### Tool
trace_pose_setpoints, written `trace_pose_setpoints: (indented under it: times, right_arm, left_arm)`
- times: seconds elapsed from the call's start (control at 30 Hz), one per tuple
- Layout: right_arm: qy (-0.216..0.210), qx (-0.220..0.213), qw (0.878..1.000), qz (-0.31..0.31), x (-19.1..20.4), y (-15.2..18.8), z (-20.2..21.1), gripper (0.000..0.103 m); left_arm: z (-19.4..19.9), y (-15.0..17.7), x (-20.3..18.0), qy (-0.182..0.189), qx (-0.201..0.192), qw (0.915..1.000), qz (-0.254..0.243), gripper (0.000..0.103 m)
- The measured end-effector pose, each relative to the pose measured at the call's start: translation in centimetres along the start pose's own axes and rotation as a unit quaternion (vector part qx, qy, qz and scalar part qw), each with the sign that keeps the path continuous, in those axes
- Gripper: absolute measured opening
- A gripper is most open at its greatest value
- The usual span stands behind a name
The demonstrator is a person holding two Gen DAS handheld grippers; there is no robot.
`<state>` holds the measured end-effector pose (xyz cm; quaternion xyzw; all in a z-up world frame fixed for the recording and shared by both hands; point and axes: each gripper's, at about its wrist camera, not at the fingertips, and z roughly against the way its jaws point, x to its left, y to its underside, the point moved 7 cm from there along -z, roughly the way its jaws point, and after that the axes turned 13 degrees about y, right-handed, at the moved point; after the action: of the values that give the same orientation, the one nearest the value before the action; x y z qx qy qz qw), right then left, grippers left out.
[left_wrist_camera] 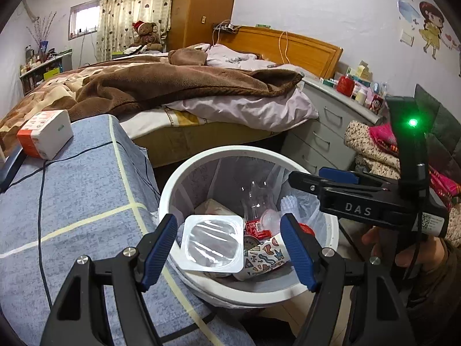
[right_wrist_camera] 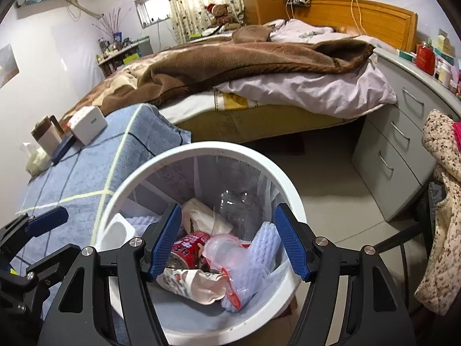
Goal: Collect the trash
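Note:
A white round trash bin [left_wrist_camera: 184, 173] lined with a clear bag stands beside the blue-covered table; it also shows in the right wrist view [right_wrist_camera: 121, 187]. In it lie a red can [right_wrist_camera: 188, 248], a clear bottle [left_wrist_camera: 256, 201], a patterned paper cup [left_wrist_camera: 266, 255], crumpled wrappers and white foam netting [right_wrist_camera: 259, 248]. A white square plastic tray [left_wrist_camera: 211, 243] rests at the bin's near rim, between the jaws of my open left gripper [left_wrist_camera: 229, 248], not pinched. My right gripper [right_wrist_camera: 227, 243] is open and empty above the bin, seen from the side in the left wrist view [left_wrist_camera: 331, 177].
The table under a blue checked cloth [left_wrist_camera: 72, 201] holds a white and orange box [left_wrist_camera: 44, 134], a brown-topped carton [right_wrist_camera: 47, 135] and tissues [right_wrist_camera: 36, 158]. Behind is an unmade bed [left_wrist_camera: 173, 86]. A grey drawer unit [right_wrist_camera: 403, 150] and piled clothes [right_wrist_camera: 443, 201] stand at right.

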<state>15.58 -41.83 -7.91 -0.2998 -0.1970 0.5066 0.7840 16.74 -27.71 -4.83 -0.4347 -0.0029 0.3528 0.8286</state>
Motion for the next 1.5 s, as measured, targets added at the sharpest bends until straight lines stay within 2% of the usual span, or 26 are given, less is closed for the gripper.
trace_pose_setpoints:
  times: [0.23,0.5,0.63,0.8,1.07,1.2,1.5]
  right_arm:
    - [-0.002,-0.034,0.999,0.0,0.9,0.2,3.0,0.069]
    - [-0.01,-0.074,0.997,0.005,2.8,1.7,6.5,0.069]
    - [-0.027,-0.089,0.996,0.0,4.0,2.8,8.2,0.069]
    - [-0.032,-0.12,0.992,0.019,5.9,4.2,10.2,0.069]
    - [-0.03,-0.144,0.989,0.023,7.5,6.0,12.0,0.069]
    - [-0.018,-0.159,0.987,0.02,7.9,6.7,12.7,0.069]
    - [-0.012,-0.164,0.986,0.015,8.5,8.2,13.4,0.069]
  left_arm:
    - [2.6,0.4,0.0,-0.018,-0.019,0.9997,0.001,0.076]
    - [7.2,2.3,0.7,-0.061,-0.052,0.9966,0.019,0.076]
    - [9.7,3.4,1.6,-0.103,-0.071,0.9917,0.029,0.081]
    - [12.8,4.8,2.3,-0.146,-0.099,0.9835,0.04,0.081]
    - [16.1,7.5,3.0,-0.183,-0.115,0.9749,0.054,0.082]
    - [16.9,8.7,3.2,-0.221,-0.115,0.9672,0.047,0.082]
    - [18.0,10.0,2.7,-0.228,-0.125,0.9646,0.044,0.082]
